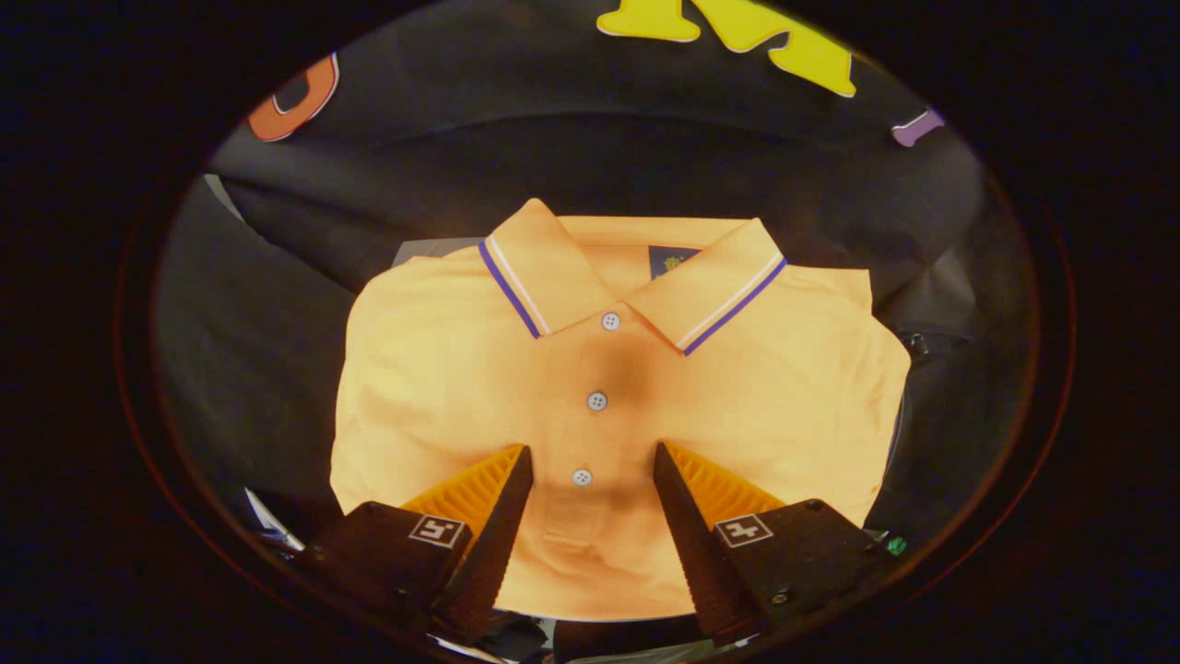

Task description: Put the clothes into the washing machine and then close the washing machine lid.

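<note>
The tool [593, 452] hangs over a folded orange polo shirt [442, 369], its two fingers spread wide apart with nothing clamped between them. The shirt lies directly beneath and ahead of the fingers; the lowest placket button [582, 477] sits in the gap between the fingertips, and the other two buttons run in a line straight ahead, up to the collar [544, 277]. That centring looks deliberate: with the placket between the fingers, closing them would likely bunch the front panel into a fold thick enough to lift. Whether the tips already touch the cloth cannot be told.

The shirt is a soft, matte knit, folded into a neat rectangle with the sleeves tucked under, so its outline is crisp and its face nearly flat. The collar lies open and pointed, each wing edged with a white and a dark blue stripe, and a small dark label [670, 261] shows inside the neck beyond it. The buttons are small, pale and round. A soft shadow falls on the placket just ahead of the fingers.

The shirt rests on a dark cloth-covered bench [258, 369]. As a limp, layered fabric it will probably unfold and drape once lifted. The grasp has not yet been made.
</note>
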The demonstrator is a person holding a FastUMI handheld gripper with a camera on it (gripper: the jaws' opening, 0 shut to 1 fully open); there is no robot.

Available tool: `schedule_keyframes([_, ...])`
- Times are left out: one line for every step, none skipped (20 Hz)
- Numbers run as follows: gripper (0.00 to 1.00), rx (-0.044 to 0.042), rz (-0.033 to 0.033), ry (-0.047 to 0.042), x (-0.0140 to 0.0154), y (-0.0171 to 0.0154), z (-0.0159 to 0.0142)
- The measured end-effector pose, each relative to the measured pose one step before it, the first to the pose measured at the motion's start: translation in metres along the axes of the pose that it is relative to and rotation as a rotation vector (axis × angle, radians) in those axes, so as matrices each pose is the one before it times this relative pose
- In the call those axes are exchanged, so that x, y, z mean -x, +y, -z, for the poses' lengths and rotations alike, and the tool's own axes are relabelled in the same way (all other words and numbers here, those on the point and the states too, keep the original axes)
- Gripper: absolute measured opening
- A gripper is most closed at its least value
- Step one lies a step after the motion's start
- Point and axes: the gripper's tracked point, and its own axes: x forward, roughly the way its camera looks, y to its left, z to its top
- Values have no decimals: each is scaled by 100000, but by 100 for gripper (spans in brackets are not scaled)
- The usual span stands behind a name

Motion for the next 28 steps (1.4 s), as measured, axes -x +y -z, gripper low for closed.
schedule_keyframes([81,-381,94,-380,-15,-152,359])
schedule_keyframes([77,-667,-43,-748,-57,-39,-517])
schedule_keyframes([69,177,-276,-940,80,-104,-17])
schedule_keyframes([65,320,-382,-1008,-27,-92,-311])
schedule_keyframes([58,72,-594,-561,5,-168,-28])
schedule_keyframes([52,-282,-591,-249,-7,-266,-56])
schedule_keyframes([46,-134,-556,-145,-33,-363,47])
schedule_keyframes([39,-465,-359,-171,181,-399,-18])
schedule_keyframes([31,-473,-991,-127,-127,-192,-41])
schedule_keyframes([23,480,-1341,-290,131,-51,-148])
schedule_keyframes([19,696,-1392,-411,-135,-112,-22])
schedule_keyframes([18,168,-1566,-239,-74,-62,56])
schedule_keyframes([16,517,-1793,-196,85,-27,31])
schedule_keyframes([15,899,-2064,-241,40,-57,76])
schedule_keyframes([14,63,-1727,561,-84,-101,1])
schedule_keyframes([13,-494,-1827,172,62,-27,-106])
schedule_keyframes([12,-924,-1576,125,60,-30,128])
schedule_keyframes([11,110,-1175,-335,100,-77,-69])
schedule_keyframes([11,-229,-282,132,-47,-5,126])
schedule_keyframes([11,-104,-166,449,24,-33,67])
schedule_keyframes([10,-478,-210,215,-8,-155,-148])
schedule_keyframes([10,-898,-1113,-92,82,106,-27])
schedule_keyframes([9,-975,-1580,-782,242,56,53])
schedule_keyframes([9,-28,-1599,-480,215,28,-86])
schedule_keyframes([9,-81,-1442,-705,392,-59,9])
schedule_keyframes([9,-41,-1241,-841,466,-8,-198])
schedule_keyframes([8,-431,-806,-1371,620,155,-136])
schedule_keyframes([7,312,-846,-1171,560,77,-267])
